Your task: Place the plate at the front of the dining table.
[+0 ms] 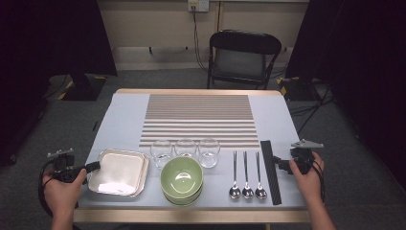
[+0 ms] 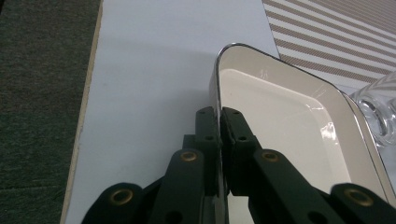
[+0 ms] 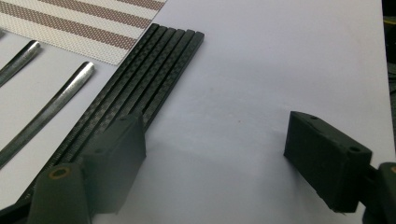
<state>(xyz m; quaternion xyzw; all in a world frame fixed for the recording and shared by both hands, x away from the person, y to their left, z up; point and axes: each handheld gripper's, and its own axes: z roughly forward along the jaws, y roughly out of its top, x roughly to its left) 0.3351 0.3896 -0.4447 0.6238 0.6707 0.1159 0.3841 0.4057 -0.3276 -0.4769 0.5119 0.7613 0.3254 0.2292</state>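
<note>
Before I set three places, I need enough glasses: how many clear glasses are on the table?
3, in a row behind the green bowl: the left glass beside the square plate, the middle glass, the right glass. None looks hidden.

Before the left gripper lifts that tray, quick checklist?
1. Left gripper shut on the tray rim: ok.
2. Grip depth: only the rim edge sits between the jaws; whether it holds under a lift: cannot tell.
3. Glass close beside the tray's far side: not ok, could get bumped.
4. Green bowls beside the tray: contact cannot tell.
5. Right gripper open above bare table beside the chopsticks, holding nothing: ok.
</note>
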